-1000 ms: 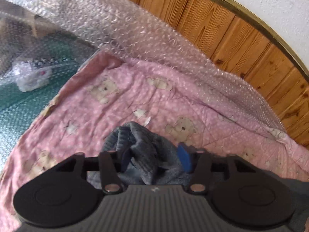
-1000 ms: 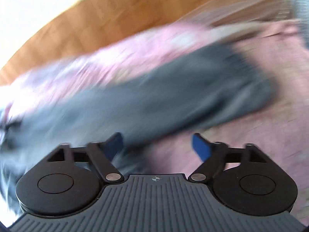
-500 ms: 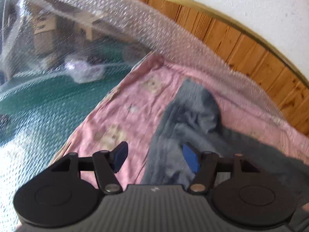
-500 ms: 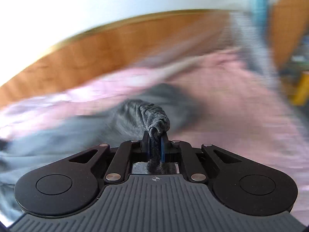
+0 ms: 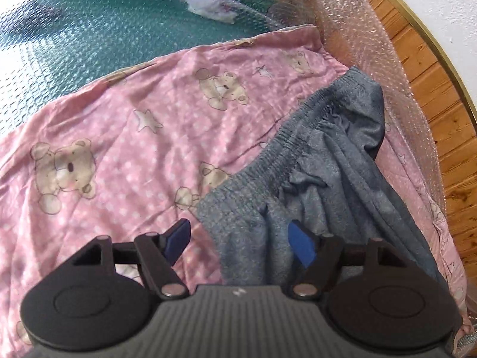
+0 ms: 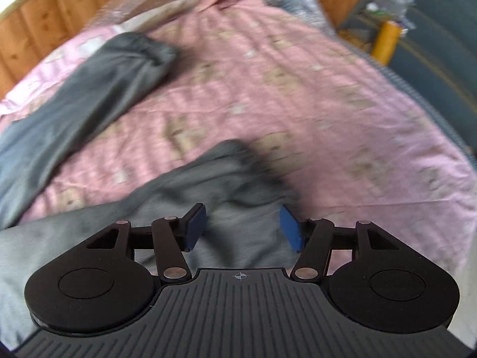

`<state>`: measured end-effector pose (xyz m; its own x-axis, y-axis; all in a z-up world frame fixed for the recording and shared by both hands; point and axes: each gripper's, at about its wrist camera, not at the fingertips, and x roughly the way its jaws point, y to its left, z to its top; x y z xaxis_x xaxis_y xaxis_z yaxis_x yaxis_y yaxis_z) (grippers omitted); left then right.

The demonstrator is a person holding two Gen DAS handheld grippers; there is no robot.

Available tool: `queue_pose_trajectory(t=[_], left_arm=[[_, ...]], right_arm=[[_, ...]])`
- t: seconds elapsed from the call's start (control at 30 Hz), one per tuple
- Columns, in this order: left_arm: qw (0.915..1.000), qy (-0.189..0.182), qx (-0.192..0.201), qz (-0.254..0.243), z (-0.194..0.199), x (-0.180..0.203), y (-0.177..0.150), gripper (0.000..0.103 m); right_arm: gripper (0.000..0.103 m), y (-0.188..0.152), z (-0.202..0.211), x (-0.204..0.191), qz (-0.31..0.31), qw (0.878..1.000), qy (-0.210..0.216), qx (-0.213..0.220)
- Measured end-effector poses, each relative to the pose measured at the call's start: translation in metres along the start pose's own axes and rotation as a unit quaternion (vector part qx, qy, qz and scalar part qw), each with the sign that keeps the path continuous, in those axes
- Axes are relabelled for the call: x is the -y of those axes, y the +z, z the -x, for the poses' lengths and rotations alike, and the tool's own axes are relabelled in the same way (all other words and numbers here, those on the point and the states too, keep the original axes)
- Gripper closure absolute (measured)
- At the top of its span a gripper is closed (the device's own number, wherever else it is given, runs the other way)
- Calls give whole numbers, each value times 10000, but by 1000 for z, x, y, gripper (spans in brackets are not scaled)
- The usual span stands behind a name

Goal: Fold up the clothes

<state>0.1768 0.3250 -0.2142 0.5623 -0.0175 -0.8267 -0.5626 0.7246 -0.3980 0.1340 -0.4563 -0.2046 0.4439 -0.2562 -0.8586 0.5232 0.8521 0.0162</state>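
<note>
I've got the grey fleece jogging trousers (image 5: pixel 313 185) lying loose on the pink teddy-bear patterned bedsheet (image 5: pixel 125 137), with the gathered elastic waistband (image 5: pixel 286 137) just ahead of my left gripper (image 5: pixel 240 240). That gripper's jaws have just been closing a little, yet they stand apart and released: fabric lies between them, nearer the right-hand pad, but I don't see either pad pressing on it. Half a second ago this view showed the trousers from farther off, so I've swung in over the waist end.

On the other side, my right gripper (image 6: pixel 243 228) was clamped on a bunch of grey cloth half a second ago; its jaws have just been opening and now it is released, with the near trouser leg (image 6: pixel 226 179) dropped on the sheet beneath it. The far trouser leg (image 6: pixel 89 89) lies well apart, stretched toward the wooden panelled wall (image 6: pixel 44 29). The picture is blurred, so finer creases escape me.

I judge the spreading-out is finished and the trousers lie roughly flat; the first fold is not yet made, and the legs must first be brought together
</note>
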Motion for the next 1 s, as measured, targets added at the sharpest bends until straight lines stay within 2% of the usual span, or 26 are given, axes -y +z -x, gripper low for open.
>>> queue_pose_trajectory(t=[0.07, 0.13, 0.23, 0.27, 0.3, 0.4, 0.53, 0.57, 0.63, 0.7, 0.77, 0.87, 1.0], left_arm=[[9999, 45, 90, -53, -3, 9, -2, 96], [9995, -190, 229, 89, 18, 6, 3, 97], [9969, -650, 207, 392, 75, -26, 12, 97], [9964, -691, 166, 457, 90, -42, 13, 97], [9972, -575, 131, 466, 101, -59, 13, 97], [9983, -310, -166, 455, 97, -104, 17, 96], [9975, -314, -464, 428, 74, -123, 8, 95], [9977, -326, -432, 419, 73, -122, 5, 93], [9982, -352, -289, 402, 74, -118, -1, 81], [9986, -367, -187, 317, 77, -110, -8, 71], [9990, -329, -208, 222, 79, -102, -15, 66], [9994, -239, -225, 82, 81, -88, -24, 65], [9996, 89, -274, -49, 78, -75, -36, 65]], right_arm=[[42, 0, 1, -4, 33, 9999, 109, 55], [42, -3, 6, -3, 34, 9998, 168, 137], [41, -15, 27, 8, -124, 9993, 110, 330], [38, -23, 38, 17, -241, 9991, 91, 351], [33, -31, 49, 26, -357, 9987, 85, 354], [31, -55, 61, 40, -604, 9978, 266, 102], [31, -70, 65, 40, -975, 9936, 539, -163], [31, -71, 67, 39, -1150, 9911, 658, -153], [29, -67, 69, 37, -1394, 9869, 810, -104], [21, -58, 67, 35, -1407, 9866, 826, -21], [20, -45, 61, 31, -1382, 9874, 763, 41], [16, -19, 50, 25, -1208, 9893, 809, 97], [13, 16, 13, 6, -467, 9963, 713, -50]])
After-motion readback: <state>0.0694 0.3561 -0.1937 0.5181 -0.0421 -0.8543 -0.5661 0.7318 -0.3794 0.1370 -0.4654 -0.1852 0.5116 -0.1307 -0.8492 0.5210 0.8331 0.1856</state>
